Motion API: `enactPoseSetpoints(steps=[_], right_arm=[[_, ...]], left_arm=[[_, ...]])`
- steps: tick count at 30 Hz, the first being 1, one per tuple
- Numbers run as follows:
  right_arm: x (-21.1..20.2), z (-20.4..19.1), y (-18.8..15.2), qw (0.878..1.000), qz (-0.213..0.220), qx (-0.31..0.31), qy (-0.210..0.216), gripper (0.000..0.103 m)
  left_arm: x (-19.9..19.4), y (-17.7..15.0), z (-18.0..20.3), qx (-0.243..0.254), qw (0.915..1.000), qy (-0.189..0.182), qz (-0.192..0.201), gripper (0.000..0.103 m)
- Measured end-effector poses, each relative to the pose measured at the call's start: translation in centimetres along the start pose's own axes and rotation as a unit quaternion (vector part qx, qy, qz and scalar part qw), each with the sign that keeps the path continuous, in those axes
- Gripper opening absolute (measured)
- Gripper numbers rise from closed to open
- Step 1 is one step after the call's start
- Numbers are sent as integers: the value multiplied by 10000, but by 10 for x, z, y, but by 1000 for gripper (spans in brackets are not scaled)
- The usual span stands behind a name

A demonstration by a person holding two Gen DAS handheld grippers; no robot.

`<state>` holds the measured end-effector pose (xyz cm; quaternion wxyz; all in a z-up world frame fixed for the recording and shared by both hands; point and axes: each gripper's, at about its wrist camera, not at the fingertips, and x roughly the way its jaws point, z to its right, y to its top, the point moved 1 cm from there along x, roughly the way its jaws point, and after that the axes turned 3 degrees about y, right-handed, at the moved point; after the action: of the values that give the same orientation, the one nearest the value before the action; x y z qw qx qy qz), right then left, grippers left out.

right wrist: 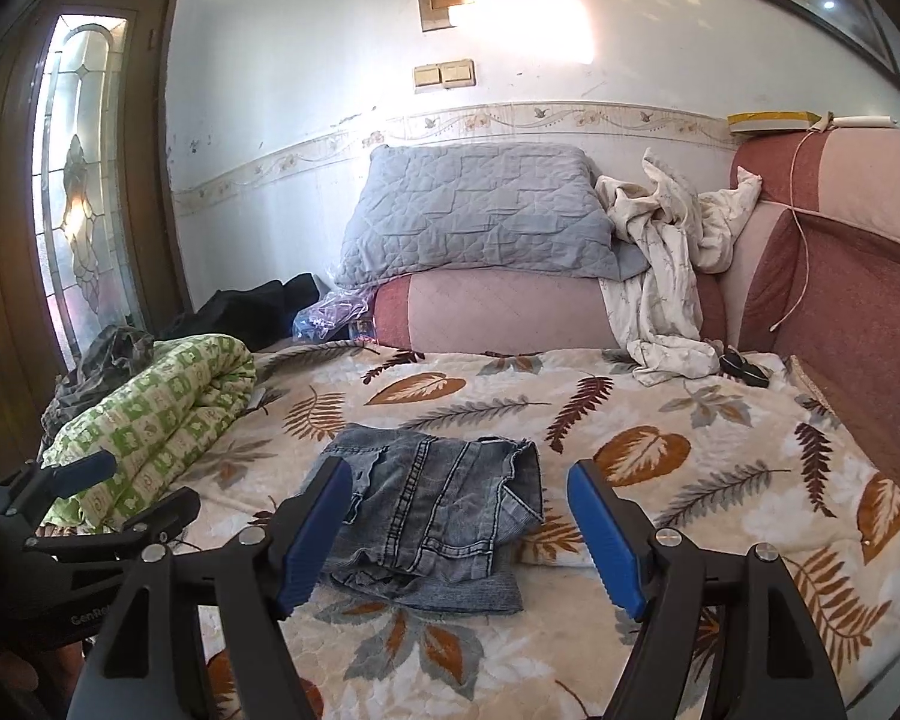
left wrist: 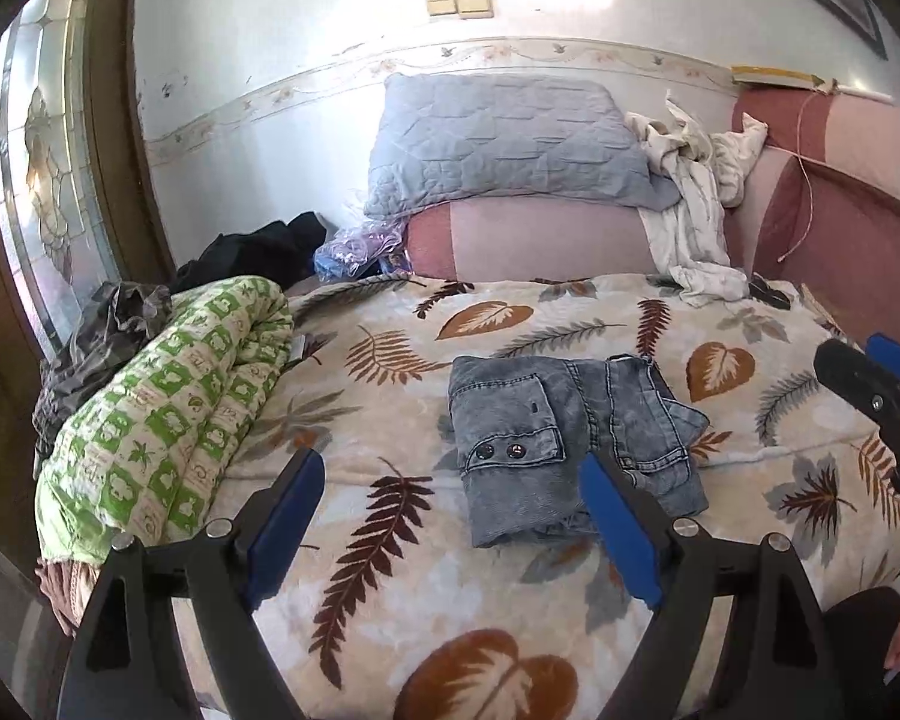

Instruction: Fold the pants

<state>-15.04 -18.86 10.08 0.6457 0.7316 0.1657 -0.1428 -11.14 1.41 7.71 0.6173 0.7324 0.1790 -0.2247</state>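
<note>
The jeans (left wrist: 576, 438) lie folded into a thick bundle on the bed (left wrist: 390, 552); both the left tongs (left wrist: 453, 498) and right tongs (right wrist: 459, 516) gape wide and empty above them. The denim looks heavy, limp and grippy; best pinched at a folded edge through all layers.

Daylight streams through a stained-glass door panel (right wrist: 84, 180) at the left of both frames, and a blown-out glare patch (right wrist: 528, 18) burns the white wall (left wrist: 258, 60) at top centre. The bed (left wrist: 510, 324) is evenly lit with soft shadows. Fisheye distortion bends the edges into dark, vignetted corners; focus holds sharp at centre.
</note>
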Motion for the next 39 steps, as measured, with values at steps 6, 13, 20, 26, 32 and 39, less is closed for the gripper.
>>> enactPoseSetpoints(steps=[6, 13, 20, 26, 32, 39], right_arm=[[5, -2, -5, 9999, -105, -20, 42, 78], [13, -3, -9, 9997, -211, -37, 74, 78], [16, -5, -11, 9996, -252, -30, 84, 78], [16, -5, -11, 9996, -255, -32, 81, 78], [21, -7, -16, 9994, -319, -41, 99, 78], [28, -10, -20, 9991, -400, -48, 137, 78]], left_arm=[[3, -2, -6, -155, 9999, 29, -50, 87], [6, -3, -6, -92, 9998, 165, -82, 87], [6, -4, -5, -63, 9997, 216, -111, 87], [9, -5, -8, -130, 9995, 224, -173, 87], [10, -5, -10, -197, 9994, 192, -193, 87], [12, -7, -10, -252, 9992, 221, -215, 87]])
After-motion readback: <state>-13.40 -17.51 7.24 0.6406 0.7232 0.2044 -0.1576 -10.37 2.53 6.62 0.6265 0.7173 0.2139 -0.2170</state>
